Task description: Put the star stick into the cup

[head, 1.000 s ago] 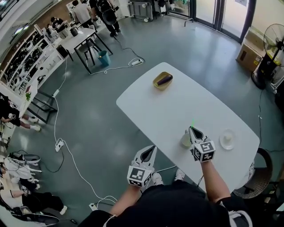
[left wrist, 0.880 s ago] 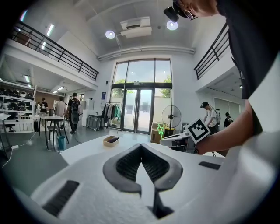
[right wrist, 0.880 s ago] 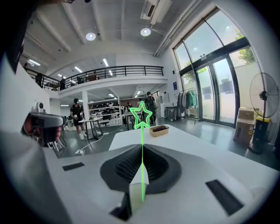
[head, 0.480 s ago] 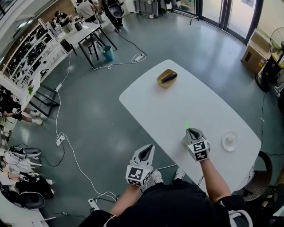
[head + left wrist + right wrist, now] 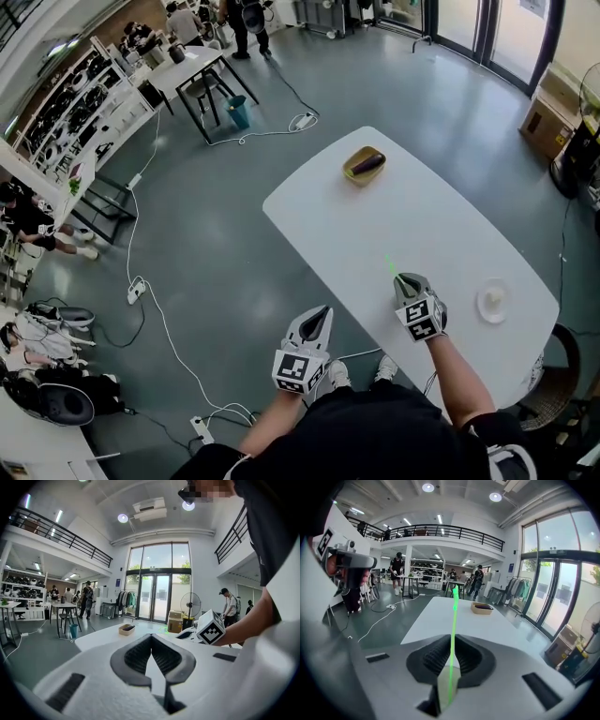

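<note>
The star stick (image 5: 453, 620) is thin and bright green, with its star end pointing away over the white table (image 5: 431, 220). My right gripper (image 5: 451, 656) is shut on its lower part. In the head view the stick (image 5: 391, 265) juts forward from that gripper (image 5: 405, 279) near the table's near edge. No cup shows in the head view; a pale shape below the right jaws cannot be identified. My left gripper (image 5: 322, 312) hangs shut and empty just off the table's near edge, seen also in its own view (image 5: 151, 641).
A tan bowl (image 5: 364, 165) holding a dark eggplant sits at the table's far end. A small white plate (image 5: 492, 300) lies right of my right gripper. Cables run over the grey floor on the left. People stand at a far table (image 5: 192, 66).
The cup that stood just left of my right gripper a second ago is no longer visible. The right gripper has shifted slightly left over that spot with the stick. The left gripper barely moved.
</note>
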Demonstrator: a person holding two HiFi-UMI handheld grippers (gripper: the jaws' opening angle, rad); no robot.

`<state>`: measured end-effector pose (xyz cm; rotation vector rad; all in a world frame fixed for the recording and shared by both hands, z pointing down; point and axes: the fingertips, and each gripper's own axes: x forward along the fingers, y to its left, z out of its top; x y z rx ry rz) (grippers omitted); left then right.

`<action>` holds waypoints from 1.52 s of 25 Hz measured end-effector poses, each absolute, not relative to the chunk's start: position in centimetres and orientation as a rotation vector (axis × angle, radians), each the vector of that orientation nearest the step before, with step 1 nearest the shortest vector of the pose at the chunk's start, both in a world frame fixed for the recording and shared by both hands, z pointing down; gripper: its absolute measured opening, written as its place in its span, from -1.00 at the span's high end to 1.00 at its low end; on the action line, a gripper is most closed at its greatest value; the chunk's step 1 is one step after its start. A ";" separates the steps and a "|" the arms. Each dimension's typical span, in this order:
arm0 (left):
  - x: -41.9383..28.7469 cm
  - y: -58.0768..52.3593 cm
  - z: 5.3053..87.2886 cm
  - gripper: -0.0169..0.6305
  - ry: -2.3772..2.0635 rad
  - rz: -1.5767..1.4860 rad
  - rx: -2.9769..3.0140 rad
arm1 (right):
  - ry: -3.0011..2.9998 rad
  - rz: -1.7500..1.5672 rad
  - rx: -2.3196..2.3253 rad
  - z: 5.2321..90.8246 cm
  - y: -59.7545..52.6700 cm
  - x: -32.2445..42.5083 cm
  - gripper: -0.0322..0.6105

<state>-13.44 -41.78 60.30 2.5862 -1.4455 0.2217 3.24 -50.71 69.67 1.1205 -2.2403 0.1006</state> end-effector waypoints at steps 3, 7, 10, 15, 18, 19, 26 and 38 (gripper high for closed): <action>-13.4 -41.7 60.4 0.91 -1.444 0.226 2.588 | -2.234 0.114 1.105 70.1 -50.8 3.2 0.79; -13.8 -41.6 60.3 0.91 -1.445 0.226 2.594 | -2.239 0.128 1.099 70.1 -50.5 2.8 0.77; -14.1 -41.3 60.2 0.91 -1.447 0.228 2.600 | -2.255 0.128 1.112 69.3 -50.2 2.6 0.71; -13.5 -41.1 59.5 0.91 -1.436 0.229 2.614 | -2.320 0.146 1.184 66.2 -49.0 3.1 0.70; -13.2 -41.0 59.2 0.91 -1.437 0.224 2.628 | -2.375 0.106 1.217 63.6 -48.3 2.9 0.71; -13.1 -41.0 59.1 0.91 -1.437 0.220 2.634 | -2.393 0.083 1.224 62.7 -48.0 2.8 0.71; -12.0 -40.5 58.0 0.91 -1.418 0.197 2.662 | -2.508 -0.006 1.306 56.6 -46.5 2.5 0.78; -10.0 -40.7 56.5 0.91 -1.391 0.123 2.703 | -2.602 -0.060 1.430 52.7 -43.2 5.1 0.89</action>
